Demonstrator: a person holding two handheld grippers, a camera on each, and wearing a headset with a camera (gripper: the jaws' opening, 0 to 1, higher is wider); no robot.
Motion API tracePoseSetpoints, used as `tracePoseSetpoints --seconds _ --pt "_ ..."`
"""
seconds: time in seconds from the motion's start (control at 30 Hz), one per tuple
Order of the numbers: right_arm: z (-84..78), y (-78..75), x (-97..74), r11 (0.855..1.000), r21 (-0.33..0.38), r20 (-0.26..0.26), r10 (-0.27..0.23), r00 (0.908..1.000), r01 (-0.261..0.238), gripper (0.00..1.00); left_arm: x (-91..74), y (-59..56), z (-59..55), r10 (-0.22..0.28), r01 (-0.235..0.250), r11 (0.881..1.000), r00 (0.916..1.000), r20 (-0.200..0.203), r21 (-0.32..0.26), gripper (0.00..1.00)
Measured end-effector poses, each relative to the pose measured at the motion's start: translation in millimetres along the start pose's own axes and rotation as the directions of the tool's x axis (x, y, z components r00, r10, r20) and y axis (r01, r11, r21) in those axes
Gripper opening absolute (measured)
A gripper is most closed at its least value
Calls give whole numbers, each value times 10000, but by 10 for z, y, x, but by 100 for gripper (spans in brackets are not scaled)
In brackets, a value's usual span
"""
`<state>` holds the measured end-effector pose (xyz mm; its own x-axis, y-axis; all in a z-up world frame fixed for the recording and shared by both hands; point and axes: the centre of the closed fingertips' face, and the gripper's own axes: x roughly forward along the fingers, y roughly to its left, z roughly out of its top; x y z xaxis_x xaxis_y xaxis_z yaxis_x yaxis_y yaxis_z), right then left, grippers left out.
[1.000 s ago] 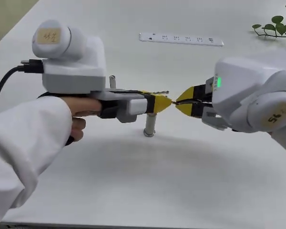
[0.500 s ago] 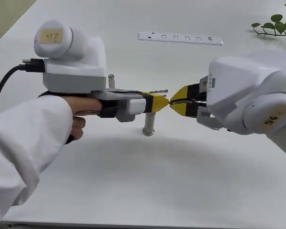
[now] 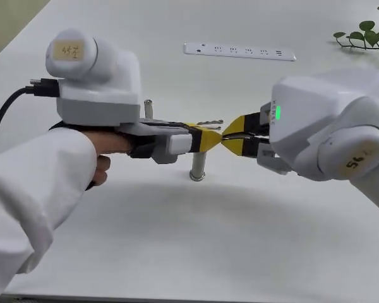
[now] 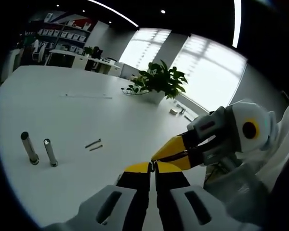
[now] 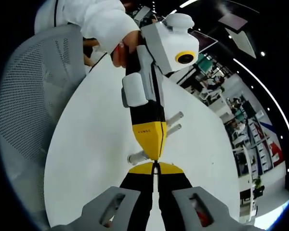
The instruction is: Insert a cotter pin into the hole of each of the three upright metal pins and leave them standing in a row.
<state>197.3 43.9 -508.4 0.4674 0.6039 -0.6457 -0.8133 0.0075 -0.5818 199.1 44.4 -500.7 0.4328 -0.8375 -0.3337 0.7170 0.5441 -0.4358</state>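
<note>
Facing right tool (image 3: 227, 134), left tool (image 3: 217, 135); left gripper view: cotter pins (image 4: 94, 144)

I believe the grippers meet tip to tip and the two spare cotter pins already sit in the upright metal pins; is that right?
Not quite: the left gripper and right gripper do meet tip to tip, but the left gripper view shows the cotter pins lying on the table, apart from the upright metal pins.
</note>
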Motion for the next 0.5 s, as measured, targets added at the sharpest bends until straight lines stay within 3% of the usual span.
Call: tracePoseSetpoints --seconds 0.13,0.5 --pt "6 30 9 9997 171 69 172 9998 -173 0 -4 -12 -33 85 -90 9996 9998 -200 -266 0" --pt "19 89 36 9987 314 220 404 9989 -410 0 -31 -38 -106 153 -158 9998 9984 -540 -88 0"
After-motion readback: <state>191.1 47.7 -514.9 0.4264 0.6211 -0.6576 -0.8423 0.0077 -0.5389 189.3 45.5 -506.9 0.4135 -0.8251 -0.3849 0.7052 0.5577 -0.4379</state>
